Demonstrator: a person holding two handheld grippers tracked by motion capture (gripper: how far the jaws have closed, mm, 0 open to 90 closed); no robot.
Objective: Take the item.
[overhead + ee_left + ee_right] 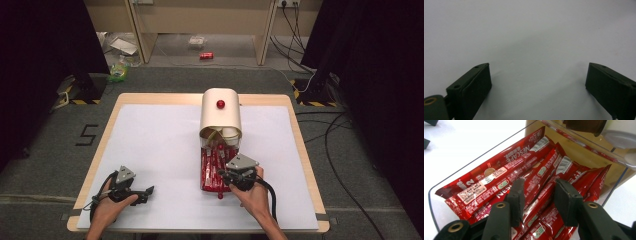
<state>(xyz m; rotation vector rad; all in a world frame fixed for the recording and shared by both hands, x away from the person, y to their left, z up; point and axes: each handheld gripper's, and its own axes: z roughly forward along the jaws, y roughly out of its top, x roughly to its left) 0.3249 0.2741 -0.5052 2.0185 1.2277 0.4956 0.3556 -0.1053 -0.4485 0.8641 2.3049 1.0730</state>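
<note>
I hold the right gripper [231, 176] at 5 o'clock of the table [150, 100], wrist straight and jaws dipped into the clear tray [439, 195], half-closed astride one red coffee stick [537, 195], though I cannot tell whether the pads press on it; the left gripper [537, 87] rests at 7 o'clock on the white mat [150, 150], jaws wide open on nothing. At 12 o'clock of the tray stands the cream dispenser [220, 117] with a red knob [220, 104], its mouth overhanging the sticks and hiding their far ends
</note>
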